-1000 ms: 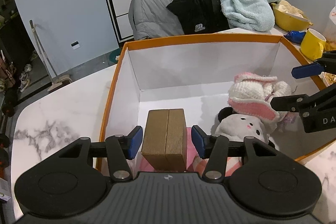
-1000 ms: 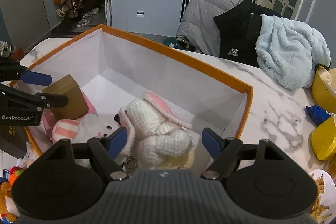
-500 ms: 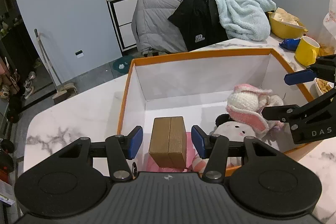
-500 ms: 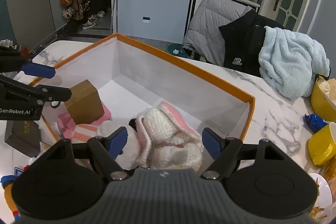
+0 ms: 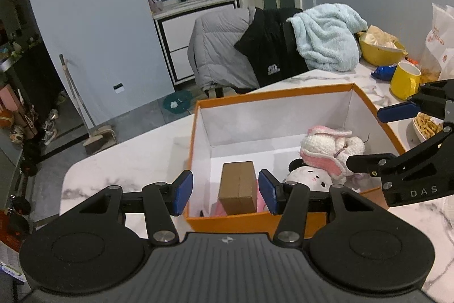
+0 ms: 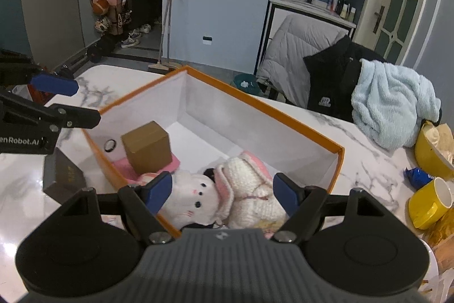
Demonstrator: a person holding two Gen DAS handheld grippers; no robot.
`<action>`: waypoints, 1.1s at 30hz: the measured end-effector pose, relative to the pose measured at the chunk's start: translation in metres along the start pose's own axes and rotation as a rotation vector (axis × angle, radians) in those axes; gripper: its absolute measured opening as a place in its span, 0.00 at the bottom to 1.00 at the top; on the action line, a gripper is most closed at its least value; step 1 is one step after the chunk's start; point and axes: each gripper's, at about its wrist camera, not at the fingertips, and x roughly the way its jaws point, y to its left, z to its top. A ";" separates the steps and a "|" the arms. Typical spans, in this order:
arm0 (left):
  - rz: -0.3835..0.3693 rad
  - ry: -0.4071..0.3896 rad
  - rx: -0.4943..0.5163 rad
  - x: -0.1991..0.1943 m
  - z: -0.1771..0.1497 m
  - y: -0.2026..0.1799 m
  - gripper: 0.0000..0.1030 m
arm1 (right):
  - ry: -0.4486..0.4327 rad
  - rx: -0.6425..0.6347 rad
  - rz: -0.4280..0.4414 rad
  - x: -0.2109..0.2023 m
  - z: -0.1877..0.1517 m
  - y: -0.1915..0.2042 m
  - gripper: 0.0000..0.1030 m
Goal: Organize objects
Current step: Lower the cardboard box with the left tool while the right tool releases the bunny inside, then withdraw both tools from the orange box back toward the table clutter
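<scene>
White marble table carries an orange box with white inner walls; a cluttered room lies behind.

Left gripper: jaws part open, blue pads clear of everything, nothing held. Seen from its own camera, the pads frame a brown carton that stands lower, inside the box at lower centre of frame, resting on a pink item whose shape is mostly hidden under it. The near wall of the box cuts off the carton's base.

Right gripper: jaws wide apart, empty, poised above the near edge of the box. Between and below its pads lie a white plush toy and a knitted white-and-pink rabbit, touching each other. The gripper body hides their lower parts, so how they sit on the floor of the box cannot be told.

A small ring-like object lies by the box's left wall in the right camera view; too small to identify.

Open room: the far half of the box floor is bare, upper centre of both views. The rim stands well above the contents on all sides.

Outside the box: a dark flat case just beside its left wall, partly behind the left gripper. At right of frame, a yellow mug, a yellow bowl and a blue wrapper, well apart from the box. A light blue towel and black jacket drape over chairs at the far table edge.
</scene>
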 end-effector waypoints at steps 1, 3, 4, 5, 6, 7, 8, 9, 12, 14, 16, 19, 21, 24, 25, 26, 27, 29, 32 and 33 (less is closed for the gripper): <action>0.002 -0.004 -0.004 -0.005 -0.001 0.001 0.59 | -0.010 -0.001 -0.001 -0.004 -0.001 0.002 0.77; 0.003 -0.014 -0.014 -0.013 -0.006 0.004 0.60 | -0.035 -0.003 0.012 -0.013 -0.002 0.007 0.77; 0.000 -0.019 -0.019 -0.017 -0.010 0.005 0.60 | -0.044 -0.004 0.024 -0.017 -0.004 0.009 0.77; -0.003 -0.019 -0.021 -0.020 -0.015 0.006 0.61 | -0.045 -0.007 0.029 -0.021 -0.005 0.012 0.77; -0.004 -0.015 -0.020 -0.021 -0.020 0.006 0.61 | -0.047 -0.015 0.030 -0.024 -0.007 0.014 0.77; -0.001 -0.012 -0.017 -0.024 -0.026 0.006 0.61 | -0.048 -0.025 0.028 -0.026 -0.009 0.018 0.77; 0.000 -0.015 -0.016 -0.026 -0.031 0.007 0.61 | -0.047 -0.034 0.028 -0.029 -0.011 0.021 0.77; -0.002 -0.023 -0.018 -0.029 -0.037 0.008 0.61 | -0.046 -0.040 0.029 -0.030 -0.013 0.024 0.77; -0.019 -0.043 -0.041 -0.040 -0.050 0.012 0.61 | -0.057 -0.056 0.036 -0.036 -0.020 0.033 0.77; -0.025 -0.056 -0.058 -0.046 -0.059 0.016 0.61 | -0.053 -0.068 0.049 -0.038 -0.027 0.039 0.77; -0.032 -0.061 -0.078 -0.050 -0.068 0.019 0.66 | -0.042 -0.088 0.058 -0.037 -0.032 0.046 0.77; -0.034 -0.059 -0.098 -0.051 -0.083 0.023 0.66 | -0.031 -0.127 0.064 -0.036 -0.038 0.055 0.77; -0.037 -0.058 -0.117 -0.050 -0.092 0.026 0.68 | -0.027 -0.137 0.072 -0.037 -0.042 0.059 0.77; -0.041 -0.031 -0.148 -0.042 -0.105 0.031 0.68 | -0.015 -0.136 0.092 -0.034 -0.046 0.063 0.77; -0.039 -0.020 -0.159 -0.039 -0.109 0.032 0.69 | -0.009 -0.135 0.099 -0.032 -0.048 0.064 0.77; -0.041 -0.011 -0.172 -0.036 -0.114 0.032 0.69 | -0.001 -0.137 0.107 -0.031 -0.049 0.065 0.77; -0.045 0.001 -0.185 -0.033 -0.119 0.033 0.70 | 0.006 -0.139 0.116 -0.028 -0.051 0.067 0.77; -0.050 0.034 -0.195 -0.026 -0.127 0.033 0.72 | 0.021 -0.149 0.140 -0.024 -0.054 0.071 0.77; -0.034 0.061 -0.188 -0.020 -0.133 0.032 0.72 | 0.045 -0.178 0.158 -0.018 -0.061 0.080 0.77; -0.033 0.065 -0.189 -0.018 -0.133 0.033 0.72 | 0.053 -0.190 0.161 -0.016 -0.064 0.083 0.77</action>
